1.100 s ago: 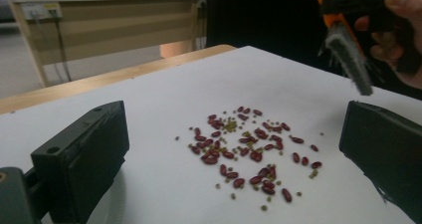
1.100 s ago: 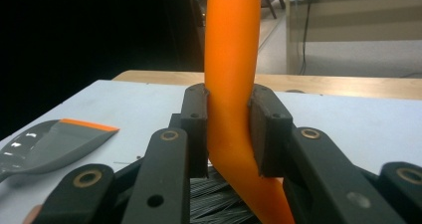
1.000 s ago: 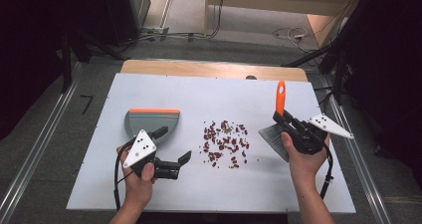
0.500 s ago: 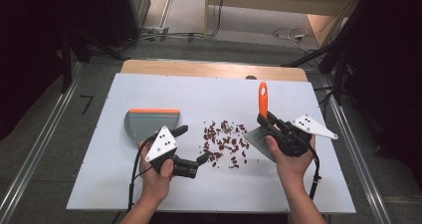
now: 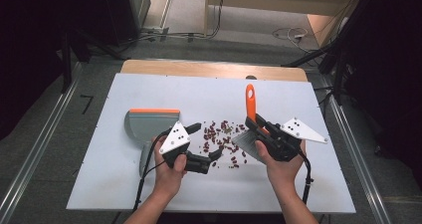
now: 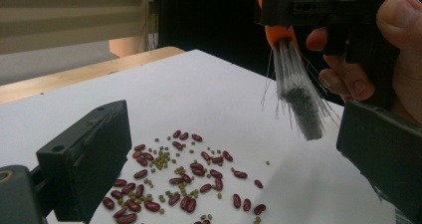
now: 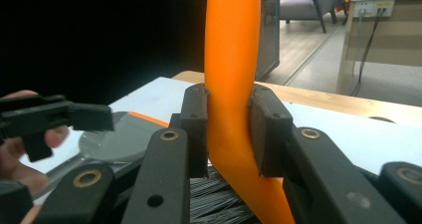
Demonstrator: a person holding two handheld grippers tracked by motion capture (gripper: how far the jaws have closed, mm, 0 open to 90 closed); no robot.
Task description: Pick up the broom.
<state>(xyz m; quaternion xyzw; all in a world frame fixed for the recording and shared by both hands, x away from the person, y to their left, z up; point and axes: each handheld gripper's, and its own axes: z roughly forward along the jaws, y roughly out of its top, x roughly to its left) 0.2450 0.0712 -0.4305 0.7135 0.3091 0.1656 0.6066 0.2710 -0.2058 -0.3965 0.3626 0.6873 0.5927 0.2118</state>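
Red beans and small green ones (image 5: 221, 138) lie scattered mid-table, also below the jaws in the left gripper view (image 6: 183, 180). My left gripper (image 5: 206, 142) stands open at the pile's left edge, its jaws either side of some beans, nothing held (image 6: 234, 127). My right gripper (image 5: 257, 128) is shut on the orange handle (image 7: 231, 59) of a brush (image 5: 250, 100). Its dark bristles (image 5: 244, 142) rest at the right of the beans, handle pointing away from me; the bristles (image 6: 298, 99) hang just above the table.
A grey dustpan (image 5: 152, 122) with an orange edge lies left of the beans, behind my left hand, and appears beyond my jaws (image 7: 107, 145). A wooden strip (image 5: 214, 68) borders the white table's far edge. Cables trail from both grippers toward me.
My left gripper has moved right from beside the dustpan to the beans. My right gripper has carried the brush left, up to the pile's right side.
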